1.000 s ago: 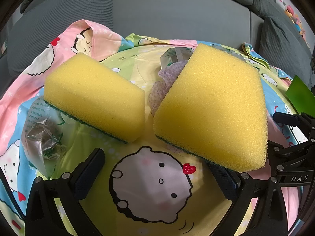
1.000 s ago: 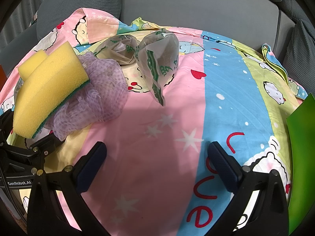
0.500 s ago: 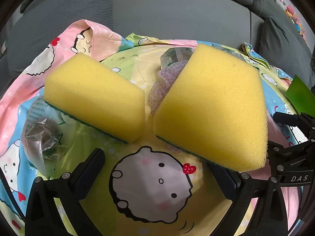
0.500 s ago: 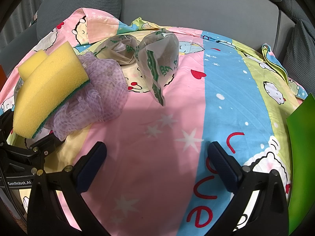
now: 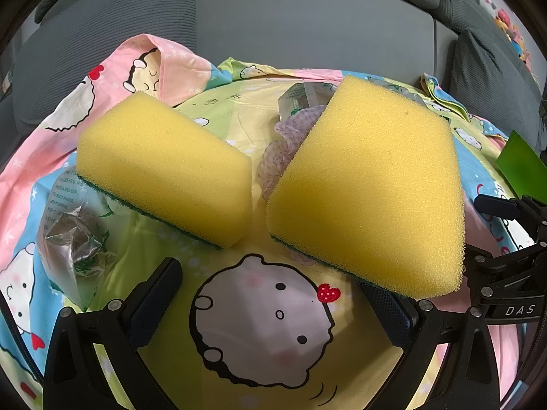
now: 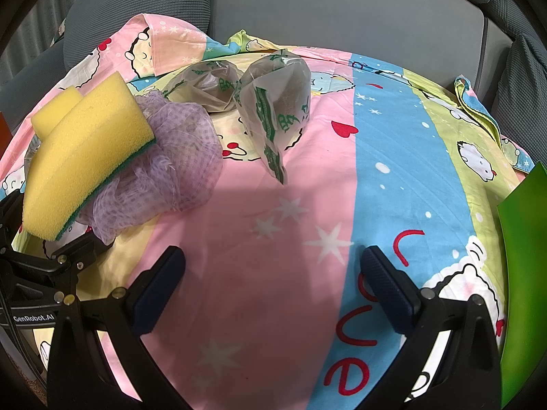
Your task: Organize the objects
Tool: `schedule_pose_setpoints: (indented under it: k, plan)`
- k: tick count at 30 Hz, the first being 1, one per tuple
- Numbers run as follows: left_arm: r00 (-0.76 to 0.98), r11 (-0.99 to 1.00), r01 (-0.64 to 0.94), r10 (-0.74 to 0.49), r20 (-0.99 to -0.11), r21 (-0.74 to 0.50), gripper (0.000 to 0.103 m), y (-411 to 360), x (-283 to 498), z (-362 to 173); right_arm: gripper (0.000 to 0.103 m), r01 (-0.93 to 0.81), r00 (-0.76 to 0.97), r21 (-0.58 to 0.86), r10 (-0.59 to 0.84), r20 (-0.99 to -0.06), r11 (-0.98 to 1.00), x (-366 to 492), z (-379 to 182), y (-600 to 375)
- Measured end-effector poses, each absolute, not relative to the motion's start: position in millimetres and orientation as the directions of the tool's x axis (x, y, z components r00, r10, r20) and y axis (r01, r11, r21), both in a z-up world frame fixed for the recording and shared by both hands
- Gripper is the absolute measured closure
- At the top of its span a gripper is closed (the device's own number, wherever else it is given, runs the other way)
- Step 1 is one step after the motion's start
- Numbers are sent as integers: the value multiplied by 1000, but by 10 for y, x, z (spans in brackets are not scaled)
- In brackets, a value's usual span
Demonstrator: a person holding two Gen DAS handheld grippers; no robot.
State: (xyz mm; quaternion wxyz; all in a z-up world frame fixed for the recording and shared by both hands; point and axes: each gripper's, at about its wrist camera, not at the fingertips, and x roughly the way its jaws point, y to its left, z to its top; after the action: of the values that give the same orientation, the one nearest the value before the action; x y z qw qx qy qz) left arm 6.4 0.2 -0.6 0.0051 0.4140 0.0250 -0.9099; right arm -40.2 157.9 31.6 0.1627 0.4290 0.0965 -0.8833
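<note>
Nothing has shifted this past second: my left tongs (image 5: 273, 294) and right tongs (image 6: 273, 283) stay wide open, empty. Just ahead lie both sponges (image 5: 164, 167) (image 5: 369, 184), the nearer one atop the purple mesh (image 6: 177, 167); beyond, bagged scourers (image 6: 277, 109). Sorting hasn't begun.

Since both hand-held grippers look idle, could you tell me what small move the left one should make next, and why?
Probably ease the left hand-held gripper forward and slightly left toward the smaller yellow foam sponge with a green scrubbing base. Its jaws stand wide open and empty, and that sponge lies just ahead on the cartoon-print bedsheet, apart from the larger yellow sponge propped on the lilac mesh cloth.
</note>
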Motion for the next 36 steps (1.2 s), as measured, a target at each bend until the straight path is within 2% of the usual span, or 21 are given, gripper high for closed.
schedule_pose_setpoints:
  k: [36]
  plan:
    - [-657, -999, 29, 12, -754, -41, 1, 4, 65, -6, 0, 370, -579, -31, -205, -789, -929, -395, 322, 1550]
